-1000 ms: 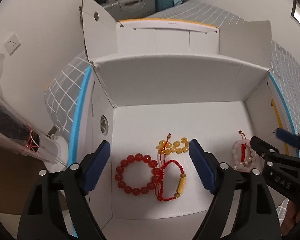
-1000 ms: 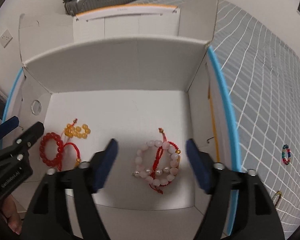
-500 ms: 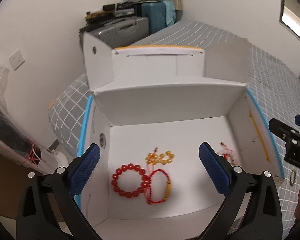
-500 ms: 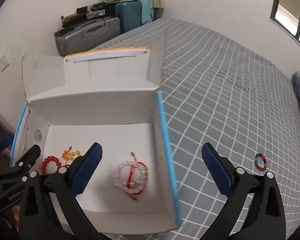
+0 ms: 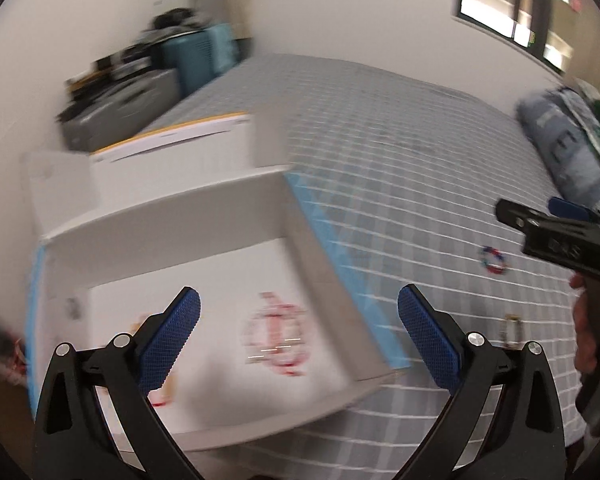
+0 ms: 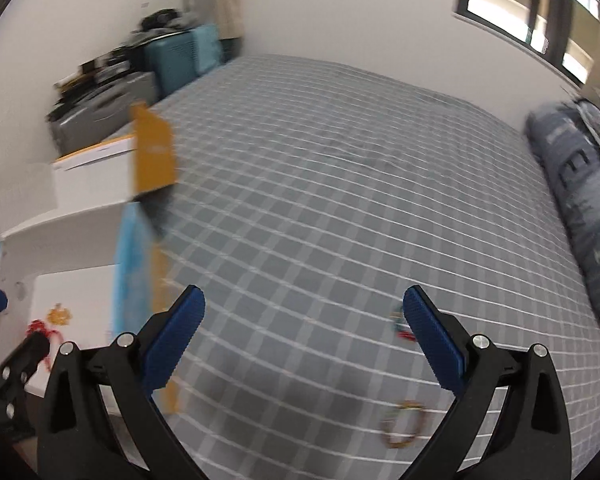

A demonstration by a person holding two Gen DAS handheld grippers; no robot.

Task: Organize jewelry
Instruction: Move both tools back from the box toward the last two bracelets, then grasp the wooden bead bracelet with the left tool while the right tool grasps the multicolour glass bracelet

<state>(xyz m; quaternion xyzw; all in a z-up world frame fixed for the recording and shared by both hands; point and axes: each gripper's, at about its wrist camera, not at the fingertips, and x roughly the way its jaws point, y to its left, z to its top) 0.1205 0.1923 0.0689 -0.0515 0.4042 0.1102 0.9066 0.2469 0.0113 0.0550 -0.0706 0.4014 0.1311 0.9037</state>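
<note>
A white cardboard box (image 5: 204,208) sits on the grey checked bed (image 6: 340,184). The pale bead bracelet with red cord (image 5: 278,334) lies inside it; red and yellow bracelets (image 6: 50,322) lie at its left. My left gripper (image 5: 298,336) is open and empty above the box's right part. My right gripper (image 6: 304,334) is open and empty above the bed. A multicoloured bead bracelet (image 5: 493,260) (image 6: 398,324) and a gold bracelet (image 6: 404,424) lie loose on the bed. Both views are blurred.
Suitcases (image 6: 112,92) stand against the far wall. A blue pillow (image 6: 580,196) lies at the bed's right end. A window (image 6: 536,12) is at the upper right. A small gold item (image 5: 511,330) lies on the bed.
Both grippers have swung to the right and lifted away from the box. The right gripper now faces the open bed with the loose bracelets; the box has slid to the left of both views.
</note>
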